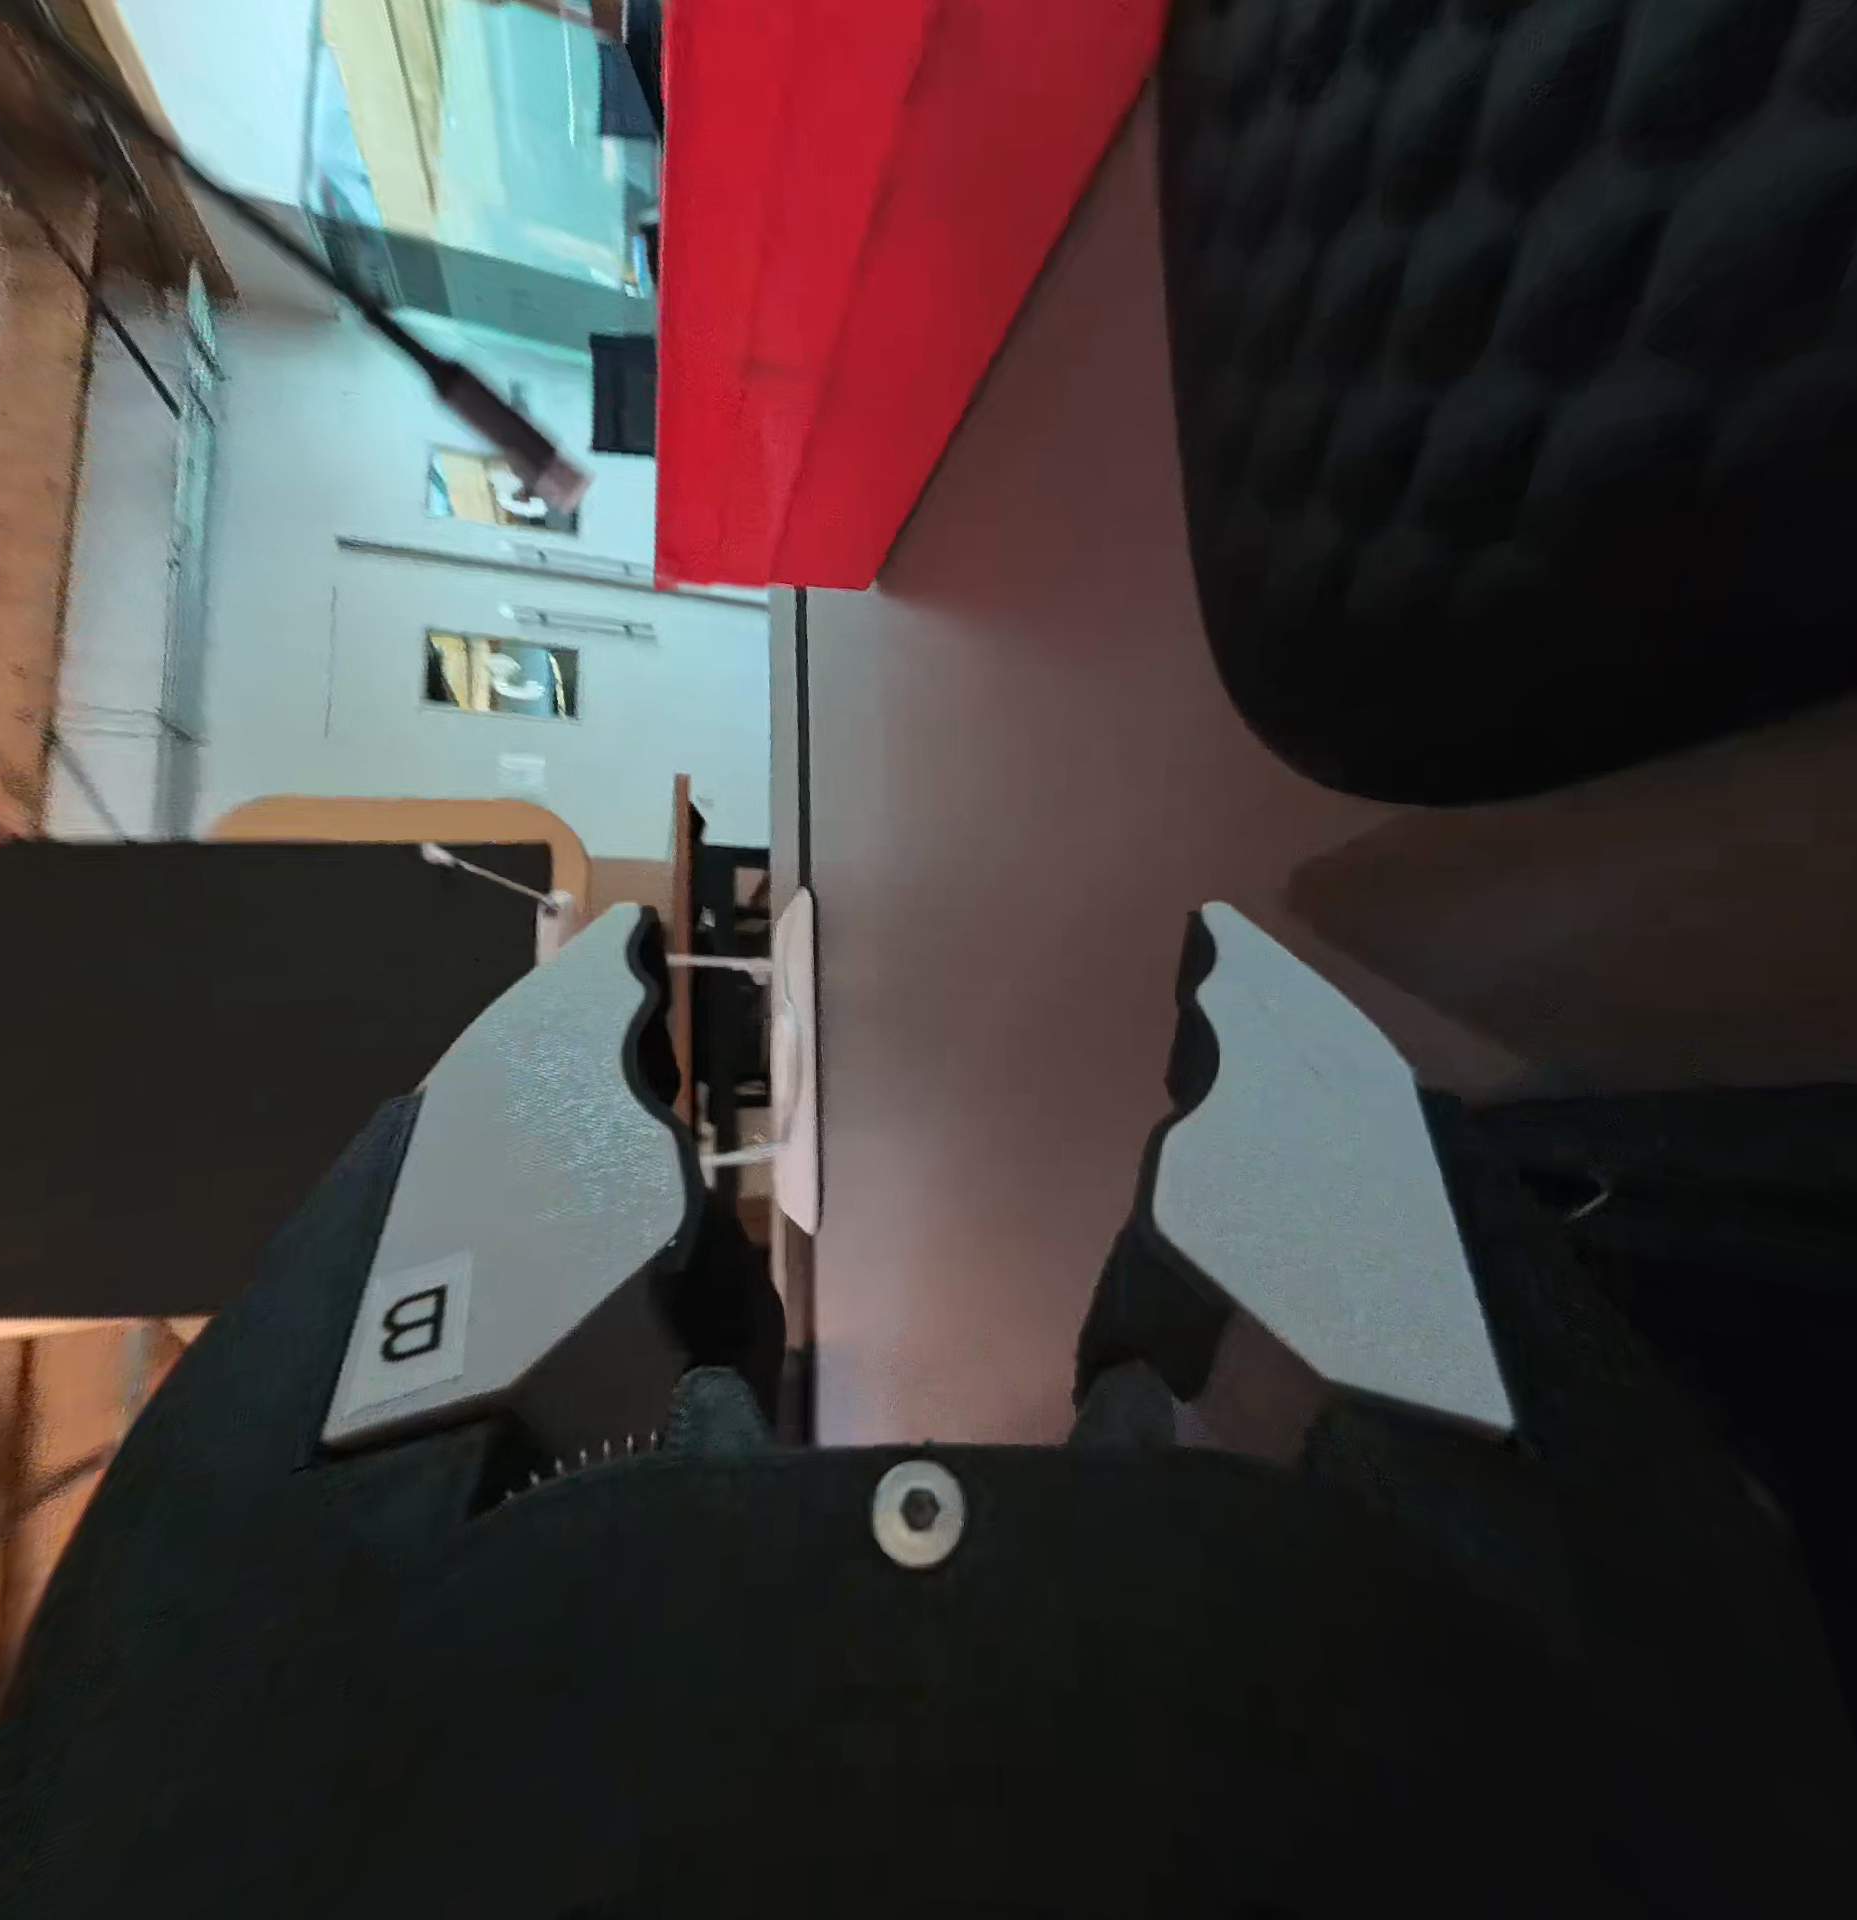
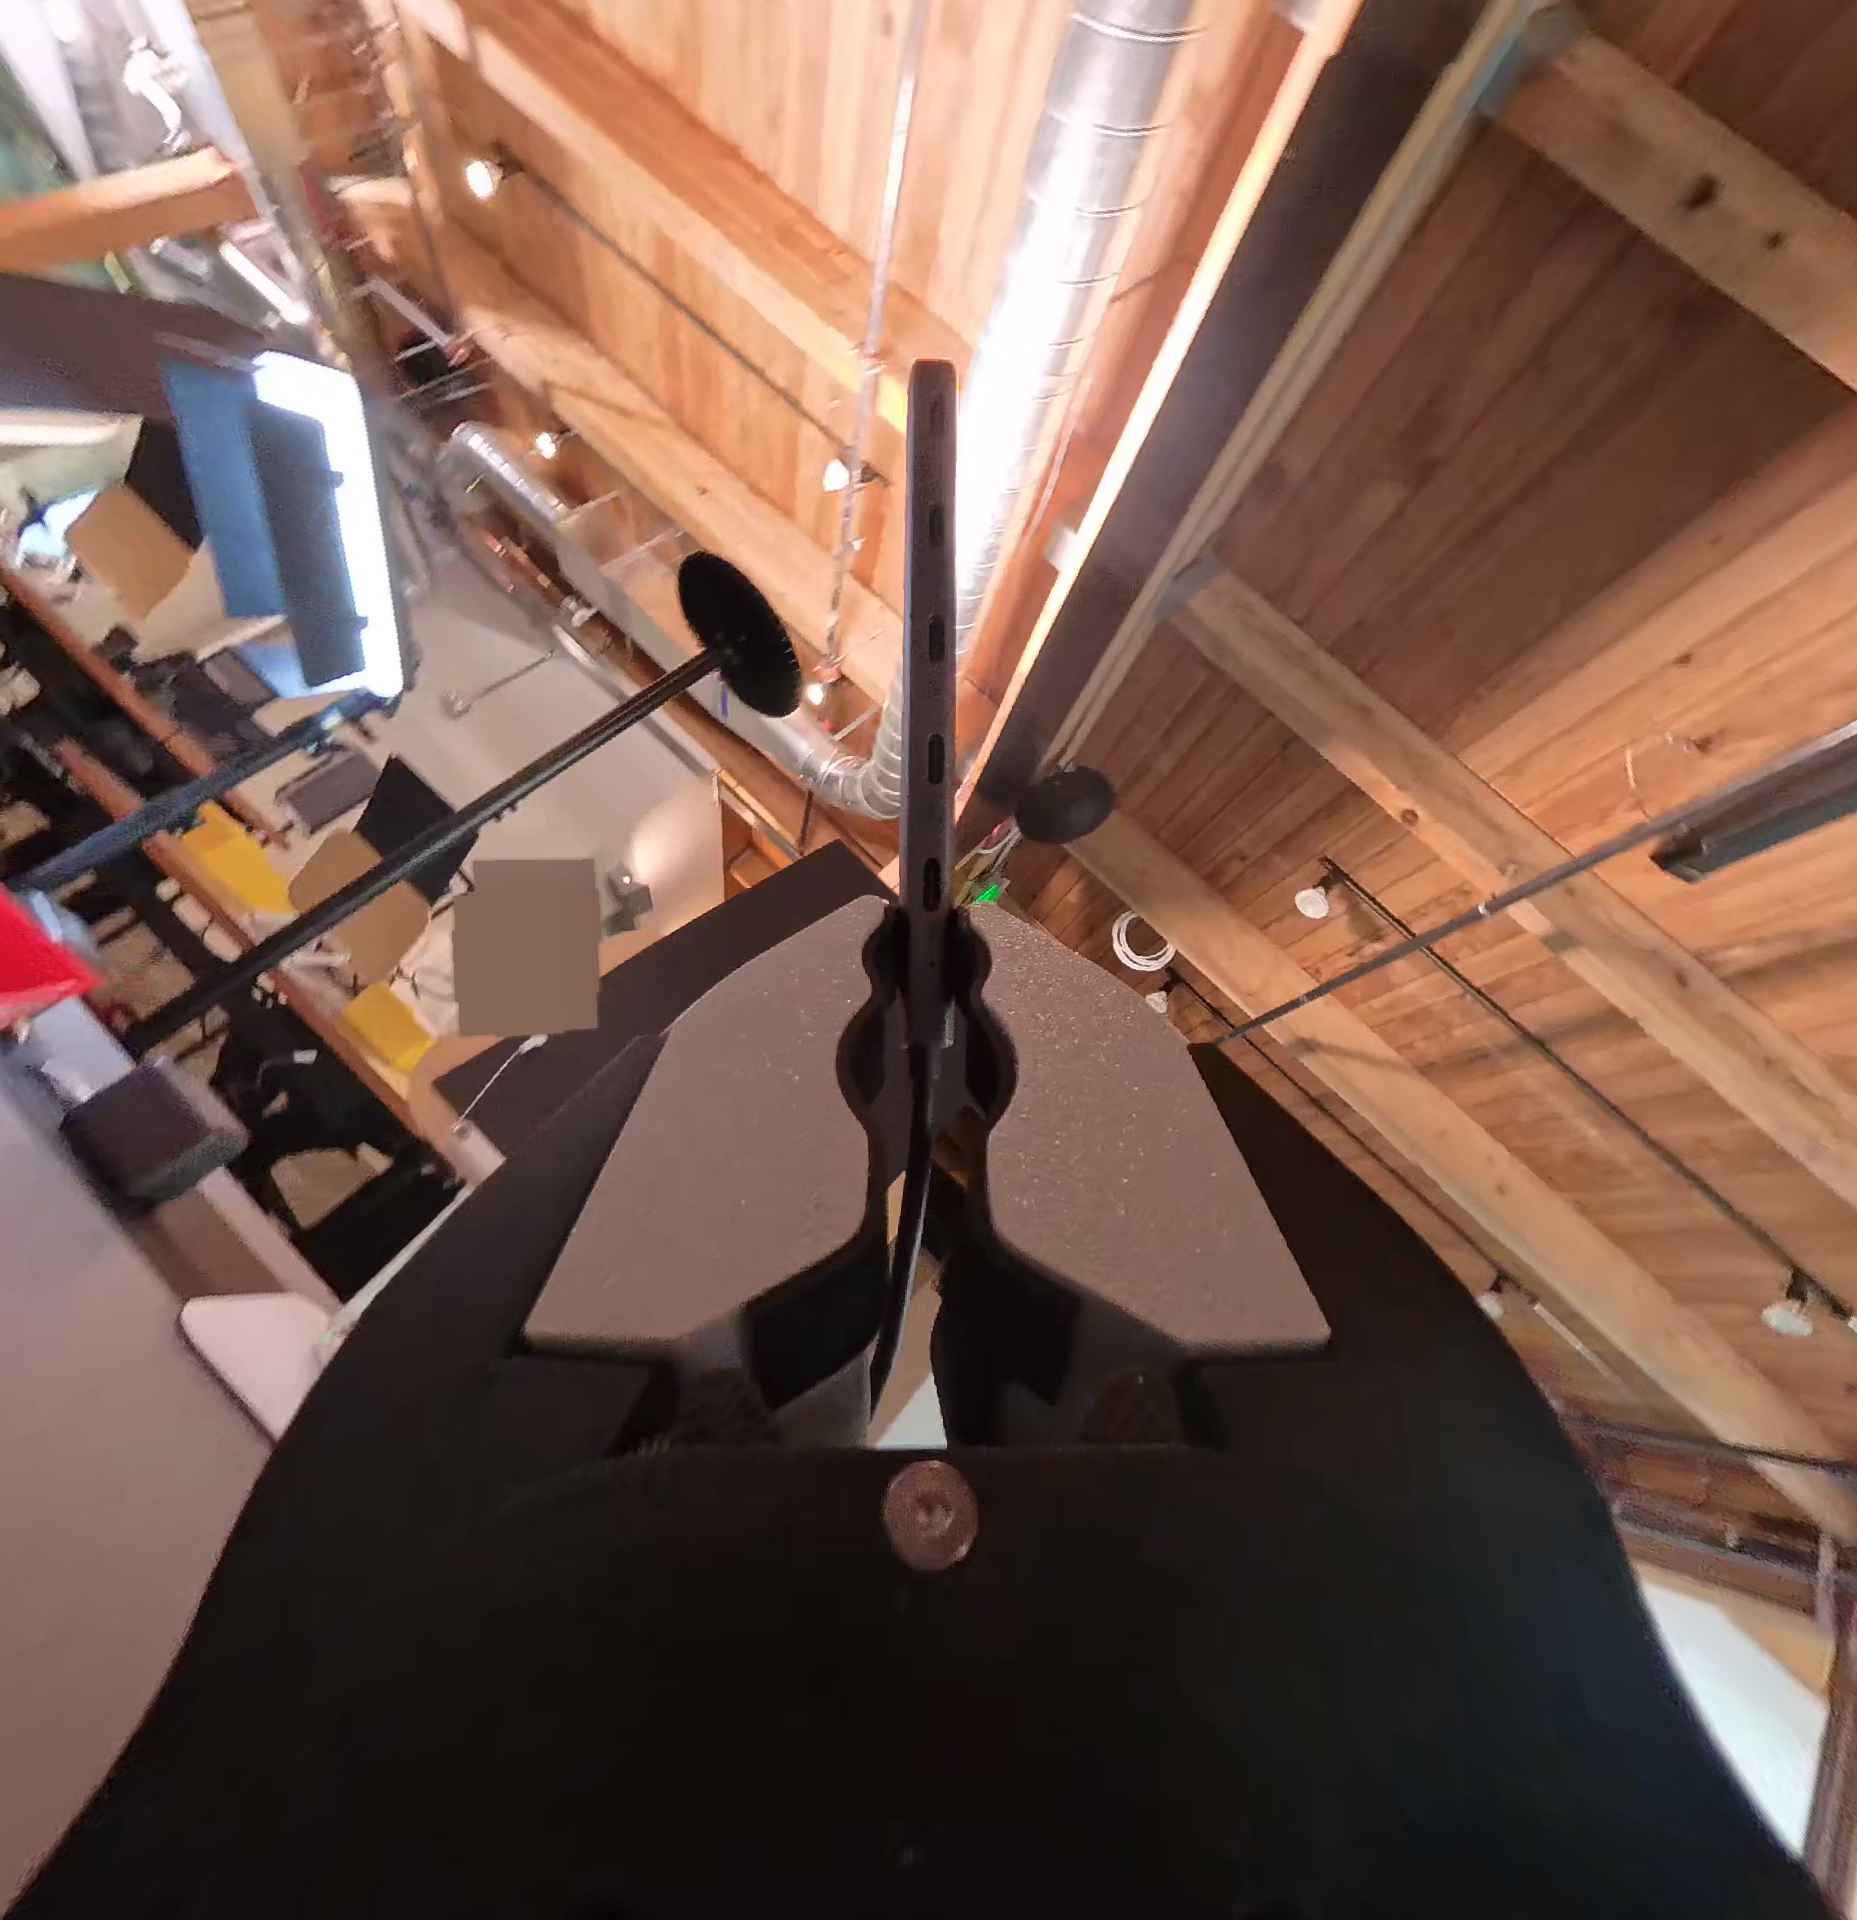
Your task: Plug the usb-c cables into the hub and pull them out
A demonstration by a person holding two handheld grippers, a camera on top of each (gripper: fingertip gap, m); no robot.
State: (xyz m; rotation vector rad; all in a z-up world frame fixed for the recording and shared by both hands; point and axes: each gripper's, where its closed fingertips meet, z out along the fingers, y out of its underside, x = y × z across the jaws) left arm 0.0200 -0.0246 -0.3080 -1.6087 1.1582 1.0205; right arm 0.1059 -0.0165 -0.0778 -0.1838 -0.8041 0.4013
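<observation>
Gaping wide at six o'clock, the left hand-held gripper point(image 1: 929, 1049) is holding nothing; the black plug-tipped usb-c cable point(image 1: 508, 426) is dangling at eleven. Clamping the slim dark-grey hub point(image 2: 929, 644), the right hand-held gripper point(image 2: 929, 997) should be keeping its ports steady.

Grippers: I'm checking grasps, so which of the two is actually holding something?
The right gripper, shut on the slim dark hub; the left gripper is open and empty.

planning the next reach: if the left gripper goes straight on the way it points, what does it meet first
Probably nothing close: the open left gripper points along the grey tabletop, and its line ends at the red box farther on, though depth is unclear.
</observation>
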